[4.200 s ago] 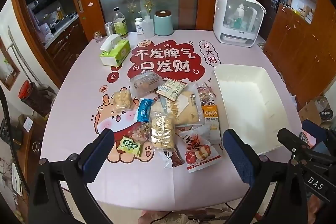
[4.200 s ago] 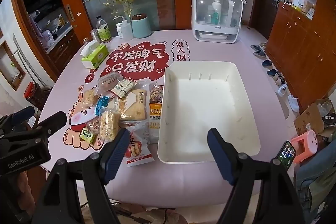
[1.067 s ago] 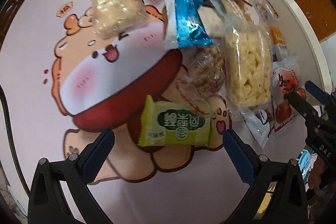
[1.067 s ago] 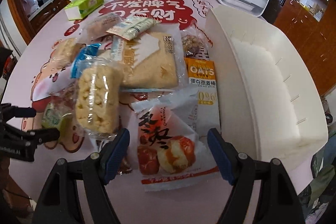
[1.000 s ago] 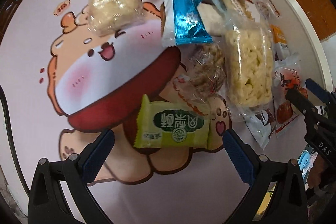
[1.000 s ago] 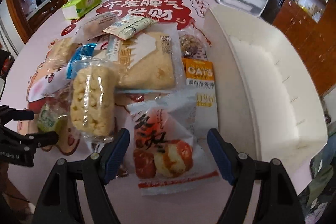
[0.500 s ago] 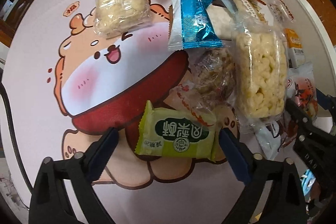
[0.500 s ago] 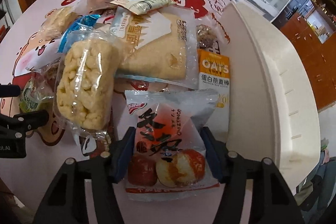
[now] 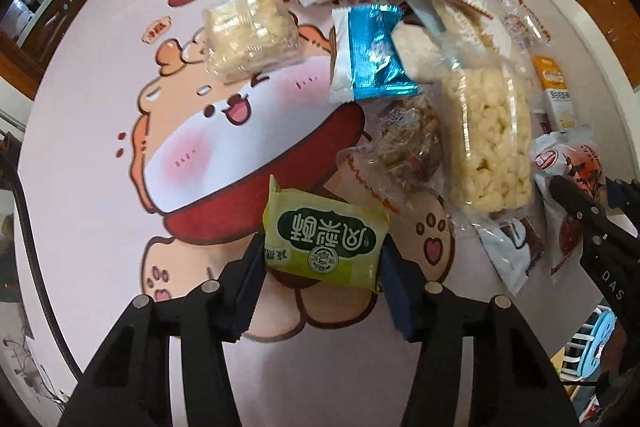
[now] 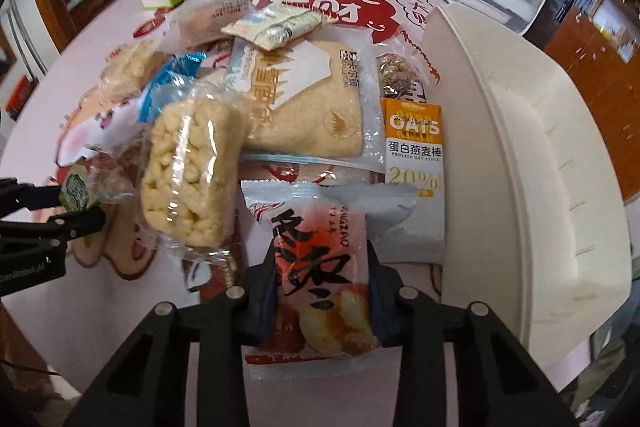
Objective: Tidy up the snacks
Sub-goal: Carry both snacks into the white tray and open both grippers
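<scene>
The left gripper (image 9: pixel 322 267) is closing with its pads against both ends of the green pastry packet (image 9: pixel 325 237), at the near edge of the snack pile. The right gripper (image 10: pixel 322 291) is closing on the red-and-white jujube snack bag (image 10: pixel 320 267). Just beyond lie a puffed rice cake (image 10: pixel 188 171) and an orange oat bar (image 10: pixel 416 163), beside the white bin (image 10: pixel 532 155) on the pink tablecloth (image 9: pixel 100 75).

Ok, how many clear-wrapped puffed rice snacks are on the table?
2: a long one right of the blue packet, a squarer one left of it. More may be buried.
</scene>
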Tool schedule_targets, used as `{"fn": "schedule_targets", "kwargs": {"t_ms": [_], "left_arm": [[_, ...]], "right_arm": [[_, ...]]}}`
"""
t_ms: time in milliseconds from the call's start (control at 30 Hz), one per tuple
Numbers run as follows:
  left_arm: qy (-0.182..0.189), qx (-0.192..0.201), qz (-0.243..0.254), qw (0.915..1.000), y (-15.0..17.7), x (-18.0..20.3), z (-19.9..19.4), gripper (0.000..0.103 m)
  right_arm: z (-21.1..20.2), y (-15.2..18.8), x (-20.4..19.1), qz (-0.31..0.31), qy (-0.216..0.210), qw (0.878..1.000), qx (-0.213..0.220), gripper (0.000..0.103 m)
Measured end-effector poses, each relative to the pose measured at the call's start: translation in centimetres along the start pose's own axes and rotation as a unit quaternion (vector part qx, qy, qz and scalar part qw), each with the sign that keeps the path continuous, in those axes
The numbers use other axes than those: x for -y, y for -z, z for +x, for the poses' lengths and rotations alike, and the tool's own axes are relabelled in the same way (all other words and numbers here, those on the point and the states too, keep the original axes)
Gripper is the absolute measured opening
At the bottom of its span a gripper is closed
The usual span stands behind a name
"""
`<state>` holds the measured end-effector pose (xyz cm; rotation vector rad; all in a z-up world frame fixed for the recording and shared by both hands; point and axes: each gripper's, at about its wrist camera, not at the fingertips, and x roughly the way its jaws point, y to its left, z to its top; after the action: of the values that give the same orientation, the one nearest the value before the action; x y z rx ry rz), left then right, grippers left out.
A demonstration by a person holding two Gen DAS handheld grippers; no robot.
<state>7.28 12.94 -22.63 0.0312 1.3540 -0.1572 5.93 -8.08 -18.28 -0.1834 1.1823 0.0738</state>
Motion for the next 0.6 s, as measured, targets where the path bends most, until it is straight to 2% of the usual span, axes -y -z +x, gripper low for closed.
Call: {"fn": "schedule_targets", "kwargs": {"t_ms": [167,333,467,600], "left_arm": [[-0.013,0.043,0.018,0.9988,-0.1,0.6,-4.9,0.052],[0.009,0.104,0.037,0.9938,-2.8,2.8,-10.9,0.052],[0.035,0.168,0.072,0.9825,-6.2,6.5,-15.3,0.053],[0.063,0.209,0.12,0.9685,-9.5,12.3,-18.4,0.053]], "right_arm": [[-3.4,-0.4,0.9,0.025,-0.04,0.998,0.035,0.036],[-8.4,-1.4,2.3,0.032,-0.046,0.995,0.085,0.036],[-12.3,-2.4,4.8,0.049,-0.03,0.991,0.12,0.036],[-15.5,-3.1,9.6,0.109,-0.007,0.983,0.145,0.036]]}}
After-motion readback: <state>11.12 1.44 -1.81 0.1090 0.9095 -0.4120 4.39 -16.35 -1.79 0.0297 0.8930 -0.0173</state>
